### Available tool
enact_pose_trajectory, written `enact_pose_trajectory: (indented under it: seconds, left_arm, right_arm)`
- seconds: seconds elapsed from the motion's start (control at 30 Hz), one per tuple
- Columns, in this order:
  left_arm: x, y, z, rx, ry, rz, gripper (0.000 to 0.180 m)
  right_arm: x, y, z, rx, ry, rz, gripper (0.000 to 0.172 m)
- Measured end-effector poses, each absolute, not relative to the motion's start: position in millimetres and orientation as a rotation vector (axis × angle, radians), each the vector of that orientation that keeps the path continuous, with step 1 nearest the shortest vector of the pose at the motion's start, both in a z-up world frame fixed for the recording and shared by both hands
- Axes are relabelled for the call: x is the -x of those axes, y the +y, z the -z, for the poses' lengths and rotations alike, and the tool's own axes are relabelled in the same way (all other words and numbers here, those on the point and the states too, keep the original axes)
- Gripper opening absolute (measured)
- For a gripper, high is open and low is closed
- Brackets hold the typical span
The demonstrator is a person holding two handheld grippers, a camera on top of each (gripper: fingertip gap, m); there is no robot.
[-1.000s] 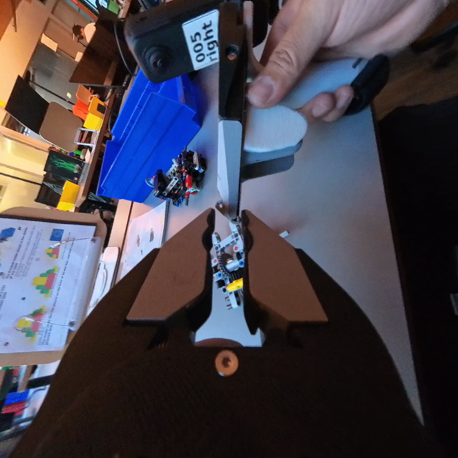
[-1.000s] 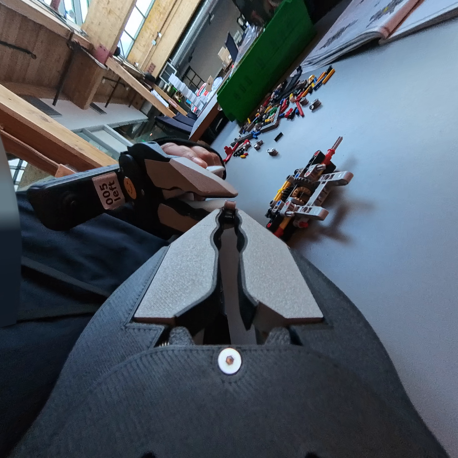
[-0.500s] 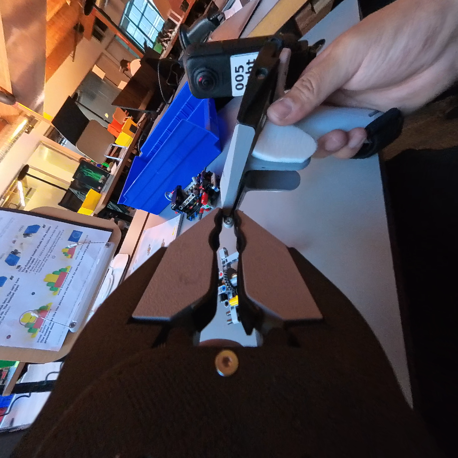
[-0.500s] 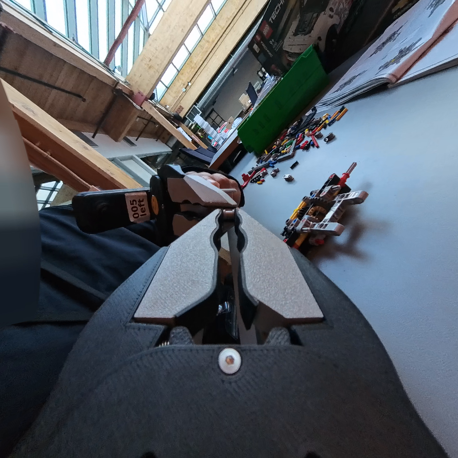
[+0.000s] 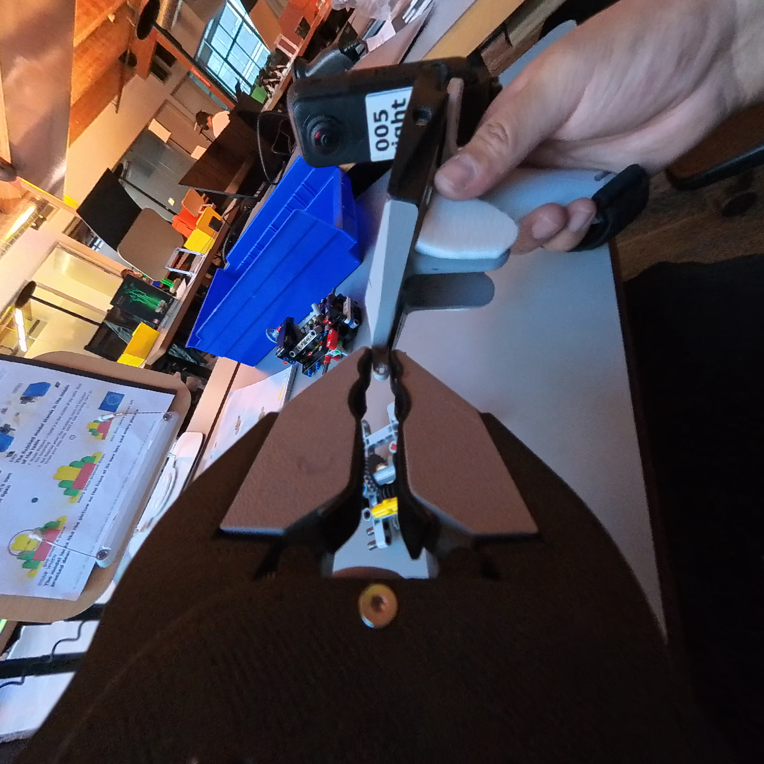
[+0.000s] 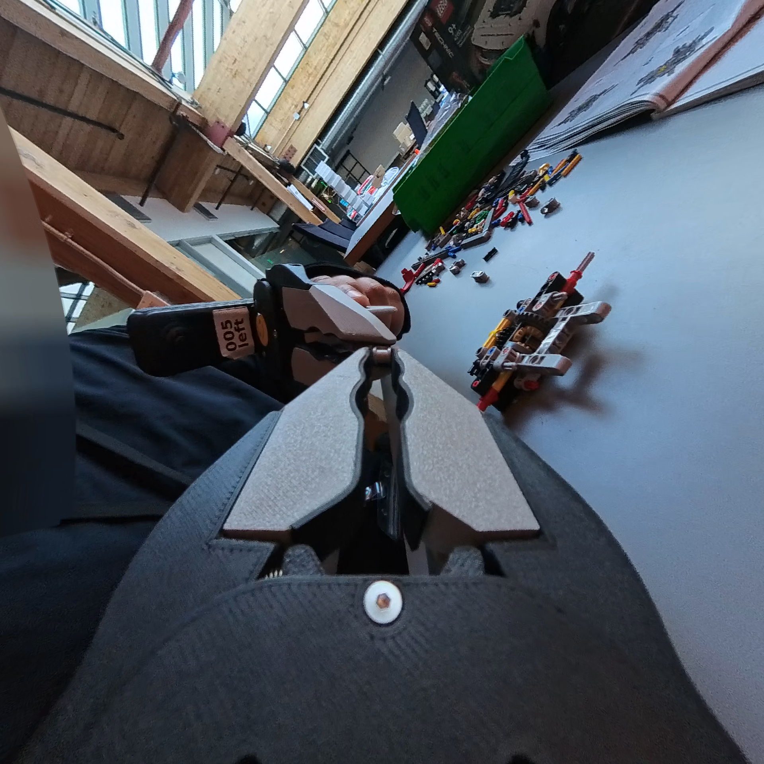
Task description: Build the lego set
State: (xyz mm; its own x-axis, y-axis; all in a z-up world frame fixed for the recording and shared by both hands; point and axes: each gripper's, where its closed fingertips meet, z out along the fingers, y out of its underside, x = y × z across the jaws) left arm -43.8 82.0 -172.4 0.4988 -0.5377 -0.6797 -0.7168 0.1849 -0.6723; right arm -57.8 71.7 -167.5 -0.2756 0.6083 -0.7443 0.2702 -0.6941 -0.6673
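My left gripper (image 5: 379, 360) and my right gripper (image 6: 381, 354) meet tip to tip above the grey table (image 6: 682, 289). Both are shut on the same small grey connector piece (image 5: 379, 368), which also shows between the right tips (image 6: 381, 354). The right gripper, held by a hand (image 5: 599, 103), comes down from above in the left wrist view. The left gripper's brown fingers (image 6: 343, 318) come in from the left in the right wrist view. A grey, black and yellow brick assembly with gears (image 6: 533, 343) lies on the table to the right. It also shows through the left gripper's finger gap (image 5: 378, 475).
A blue bin (image 5: 281, 264) and a dark brick assembly (image 5: 318, 335) stand beyond the grippers. A clipboard with a picture sheet (image 5: 74, 475) is at the left. A green bin (image 6: 475, 165), several loose parts (image 6: 488, 215) and an open booklet (image 6: 645, 74) lie farther off. Both grippers' tips are roughly 20 cm from the dark brick assembly (image 5: 318, 335).
My left jaws have closed onto the small grey piece that the right gripper holds. Both grippers have shifted a little together; the assembly stays on the table.
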Motion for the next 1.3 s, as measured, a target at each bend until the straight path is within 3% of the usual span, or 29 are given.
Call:
enact_pose_trajectory:
  seconds: [0.17, 0.33, 0.57, 0.87, 1.17, 1.3]
  left_arm:
    - [47.7, 85.1, 182.8, 1.524, 1.152, -0.183, 0.007]
    - [82.2, 82.9, 207.8, 1.796, 1.135, -0.084, 0.028]
    - [118.5, 62.1, 252.3, 2.093, 1.167, -0.046, 0.023]
    - [115.0, 74.8, 252.4, 2.072, 1.144, -0.047, 0.018]
    - [107.7, 73.6, 234.3, 2.007, 1.124, 0.018, 0.018]
    - [90.2, 73.2, 212.7, 1.881, 1.147, 0.02, 0.017]
  right_arm:
    - [58.9, 78.5, 177.6, 1.79, -1.105, -1.935, 0.005]
    - [53.5, 99.4, 203.0, 1.947, -1.126, -1.656, 0.004]
    - [59.3, 106.4, 236.0, 2.101, -1.277, -1.285, 0.005]
    - [66.9, 113.8, 245.3, 2.155, -1.382, -1.01, 0.005]
    - [57.4, 113.7, 246.6, 2.196, -1.365, -1.04, 0.005]
    - [52.6, 104.5, 221.0, 2.147, -1.268, -1.308, 0.005]
